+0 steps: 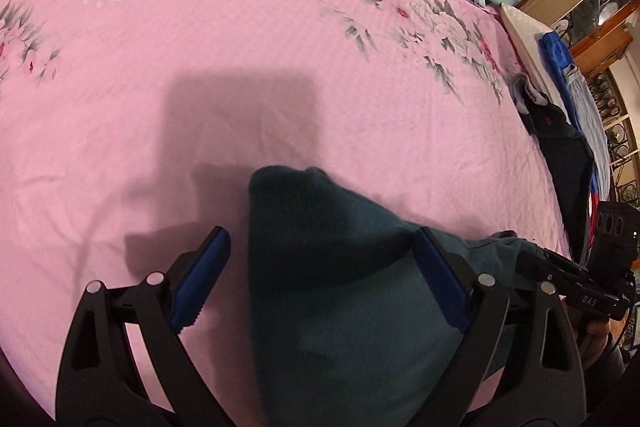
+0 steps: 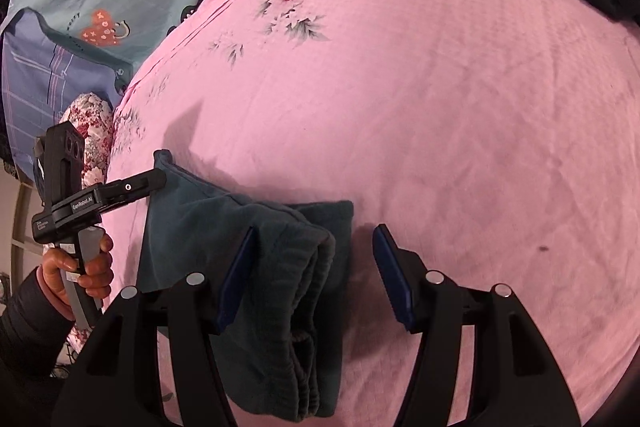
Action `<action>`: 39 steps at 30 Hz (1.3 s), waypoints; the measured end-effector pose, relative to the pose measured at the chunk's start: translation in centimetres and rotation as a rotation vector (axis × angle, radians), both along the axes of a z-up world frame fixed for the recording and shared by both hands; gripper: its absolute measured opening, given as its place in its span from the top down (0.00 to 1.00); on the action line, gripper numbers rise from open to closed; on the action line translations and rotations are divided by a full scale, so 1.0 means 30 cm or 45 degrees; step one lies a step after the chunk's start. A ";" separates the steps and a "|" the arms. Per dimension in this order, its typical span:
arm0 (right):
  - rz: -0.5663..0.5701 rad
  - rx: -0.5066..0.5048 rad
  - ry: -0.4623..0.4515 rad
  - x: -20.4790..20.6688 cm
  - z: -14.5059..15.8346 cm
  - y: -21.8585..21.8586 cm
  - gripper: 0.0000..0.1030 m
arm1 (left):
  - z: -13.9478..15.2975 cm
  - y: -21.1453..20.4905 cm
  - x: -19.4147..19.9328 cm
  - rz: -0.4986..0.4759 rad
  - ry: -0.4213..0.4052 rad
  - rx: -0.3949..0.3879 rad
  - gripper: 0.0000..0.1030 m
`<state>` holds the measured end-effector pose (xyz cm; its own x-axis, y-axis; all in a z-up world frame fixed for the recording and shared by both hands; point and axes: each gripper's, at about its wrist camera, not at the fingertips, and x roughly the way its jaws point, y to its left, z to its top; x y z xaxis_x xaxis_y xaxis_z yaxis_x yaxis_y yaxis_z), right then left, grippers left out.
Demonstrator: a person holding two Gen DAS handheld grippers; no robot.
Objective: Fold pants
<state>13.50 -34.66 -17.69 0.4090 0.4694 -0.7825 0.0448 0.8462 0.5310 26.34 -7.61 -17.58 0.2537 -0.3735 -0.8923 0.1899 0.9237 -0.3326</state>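
- My left gripper (image 1: 322,281) and right gripper (image 2: 316,277) hung with jaws apart over the folded pants (image 2: 280,267), low in frame.
- A careless pinch risked dragging loose the stacked layers.

The dark teal pants (image 2: 276,267) are thick, matt fleecy cloth with a ribbed elastic waistband, lying on a pink bedsheet (image 2: 440,107) of finely textured, lightly creased woven cloth, while the right gripper (image 2: 314,267) is matt black plastic with ridged blue pads (image 2: 394,279) and shiny metal pins.
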 end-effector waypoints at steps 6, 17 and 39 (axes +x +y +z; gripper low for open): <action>0.030 -0.016 0.022 0.011 -0.001 0.027 0.55 | 0.003 -0.028 -0.002 -0.067 -0.026 -0.012 0.26; 0.052 -0.175 -0.115 -0.010 0.092 0.102 0.78 | 0.050 -0.006 -0.073 -0.047 -0.162 -0.017 0.77; 0.240 -0.414 -0.344 0.551 0.179 0.475 0.80 | 0.201 0.290 0.182 0.225 -0.482 0.246 0.80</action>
